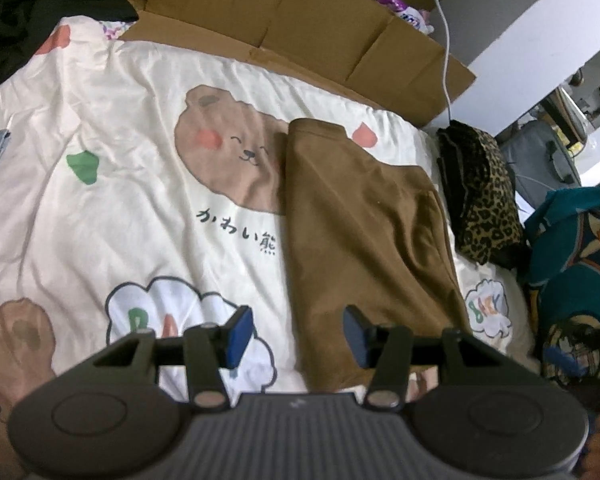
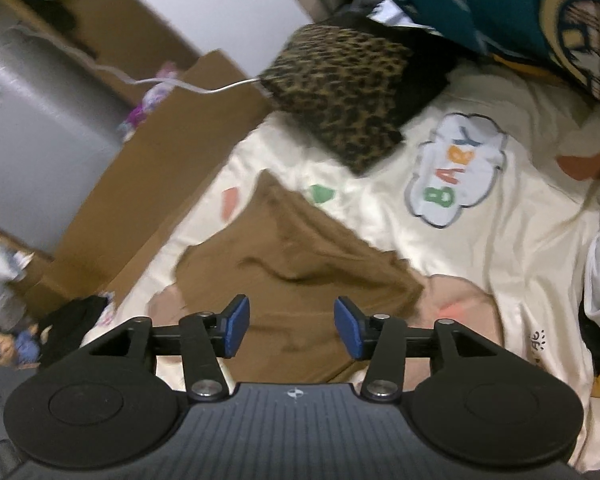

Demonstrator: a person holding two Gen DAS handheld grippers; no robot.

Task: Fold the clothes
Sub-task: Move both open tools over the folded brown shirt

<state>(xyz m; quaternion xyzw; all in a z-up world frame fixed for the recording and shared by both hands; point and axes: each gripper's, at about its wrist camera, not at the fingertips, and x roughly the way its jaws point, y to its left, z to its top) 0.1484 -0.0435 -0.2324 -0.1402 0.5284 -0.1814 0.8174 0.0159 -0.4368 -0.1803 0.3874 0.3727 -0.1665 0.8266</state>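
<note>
In the left wrist view, the left gripper (image 1: 298, 334) sits at the bottom centre of the frame with its blue pads (image 1: 239, 336) standing roughly half apart and nothing between them. Above it, slightly right of centre, lies the brown garment (image 1: 360, 224), folded into a long strip running from the middle of the frame down toward the gripper. It rests flat on a cream bedspread (image 1: 120, 200) printed with a brown bear face (image 1: 228, 148) just left of the garment, touching its edge. A leopard-print bundle (image 1: 484, 200) lies right of the garment, apart from it. Flattened cardboard (image 1: 300, 20) runs across the top of the frame, with a black cloth (image 1: 32, 12) in the upper left and a teal patterned fabric (image 1: 580, 248) at the right edge.

In the right wrist view, which is somewhat blurred, the right gripper (image 2: 292, 328) is at the bottom centre, its pads likewise about halfway apart and gripping nothing. The brown garment (image 2: 292, 256) lies just above and behind the pads, at centre, rumpled along its upper edge. The leopard-print bundle (image 2: 340, 92) is in the upper middle, a cloud print with coloured letters (image 2: 456, 168) to its lower right, and cardboard (image 2: 160, 184) along the left
</note>
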